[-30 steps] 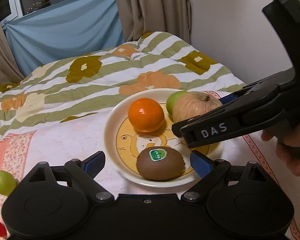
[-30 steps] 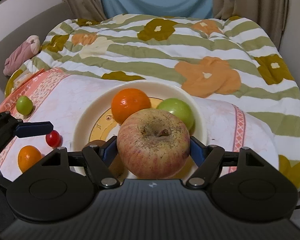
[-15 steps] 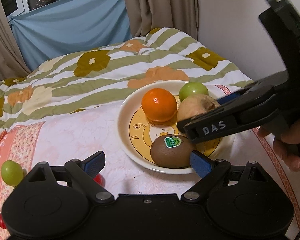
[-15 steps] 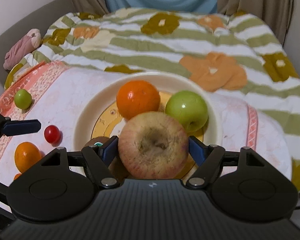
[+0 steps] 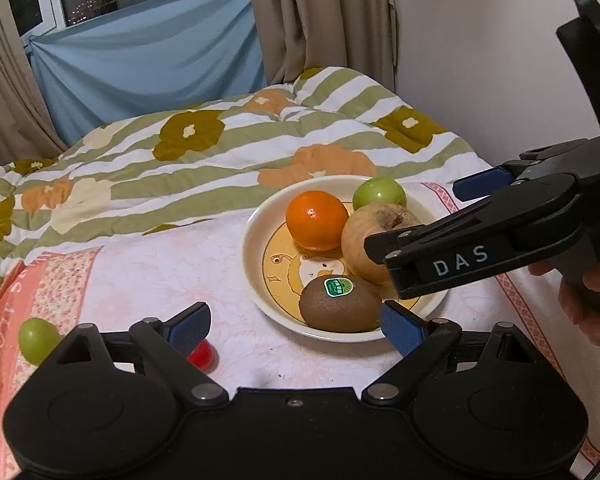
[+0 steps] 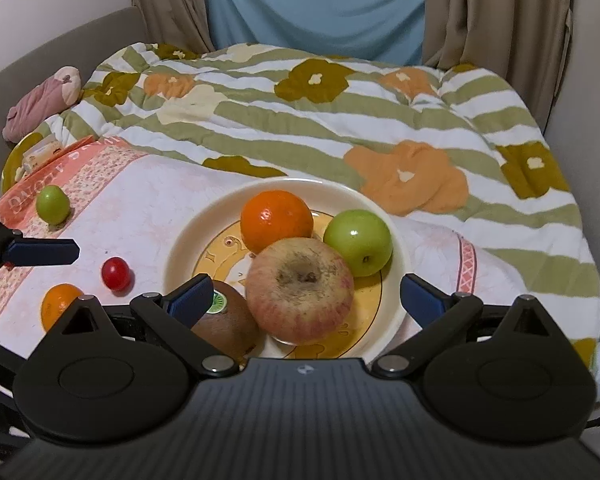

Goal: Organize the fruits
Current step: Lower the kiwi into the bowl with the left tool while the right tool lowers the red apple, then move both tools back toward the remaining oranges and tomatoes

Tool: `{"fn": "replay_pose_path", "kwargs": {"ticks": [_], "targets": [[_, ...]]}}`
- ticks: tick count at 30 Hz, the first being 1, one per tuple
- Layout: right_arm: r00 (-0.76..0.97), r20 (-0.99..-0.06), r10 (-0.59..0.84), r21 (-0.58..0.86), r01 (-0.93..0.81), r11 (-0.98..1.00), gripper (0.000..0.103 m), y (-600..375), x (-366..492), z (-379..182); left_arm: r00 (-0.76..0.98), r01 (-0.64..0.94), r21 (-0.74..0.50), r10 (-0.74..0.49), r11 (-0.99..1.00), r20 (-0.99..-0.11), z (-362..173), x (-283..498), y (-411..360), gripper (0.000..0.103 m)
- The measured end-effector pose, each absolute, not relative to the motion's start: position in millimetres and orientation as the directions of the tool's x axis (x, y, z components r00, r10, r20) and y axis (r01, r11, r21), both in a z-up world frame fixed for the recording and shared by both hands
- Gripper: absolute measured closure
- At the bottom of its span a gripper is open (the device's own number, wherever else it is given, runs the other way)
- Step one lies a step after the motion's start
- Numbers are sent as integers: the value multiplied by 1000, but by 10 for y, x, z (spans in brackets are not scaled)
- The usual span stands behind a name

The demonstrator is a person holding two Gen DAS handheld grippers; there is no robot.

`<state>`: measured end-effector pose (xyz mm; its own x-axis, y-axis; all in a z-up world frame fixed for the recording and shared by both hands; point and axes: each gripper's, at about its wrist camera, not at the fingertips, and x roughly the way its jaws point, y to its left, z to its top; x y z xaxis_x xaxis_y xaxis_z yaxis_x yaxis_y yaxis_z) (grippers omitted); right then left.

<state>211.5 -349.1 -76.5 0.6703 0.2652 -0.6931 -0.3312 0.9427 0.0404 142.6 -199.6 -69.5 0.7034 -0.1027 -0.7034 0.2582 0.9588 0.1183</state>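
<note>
A cream plate (image 6: 184, 240) (image 5: 256, 240) holds an orange (image 6: 276, 220) (image 5: 316, 220), a green apple (image 6: 358, 242) (image 5: 378, 194), a kiwi (image 6: 228, 326) (image 5: 340, 304) and a reddish apple (image 6: 300, 290) (image 5: 364, 240). My right gripper (image 6: 304, 292) is open, its fingers apart on either side of the reddish apple, which rests on the plate. My left gripper (image 5: 294, 326) is open and empty, just in front of the plate. A cherry tomato (image 6: 116, 274) (image 5: 202, 354), a small green fruit (image 6: 52, 204) (image 5: 36, 338) and a small orange (image 6: 58, 306) lie on the pink cloth.
The pink cloth (image 6: 132, 208) lies over a striped floral quilt (image 6: 340, 120). A pink soft toy (image 6: 44, 100) sits at the far left. A wall (image 5: 480, 60) stands close on the right, curtains (image 6: 316, 4) behind.
My right gripper has opened and let go of the reddish apple, which now rests on the plate. My left gripper has drawn back and shifted left.
</note>
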Motion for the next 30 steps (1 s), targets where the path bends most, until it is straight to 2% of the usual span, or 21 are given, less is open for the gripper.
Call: {"fn": "replay_pose_path", "kwargs": {"ticks": [19,30], "targets": [[761,-602,242,88,-238,967,0,-3008,1234,-117,775,224,114,-106,968,-622,-198,758,-1211,9],[772,-610,179,87,-159,983,0,-2429,614,-122,770,230,89,-125,969,-625,-230,363,-500,9]]}}
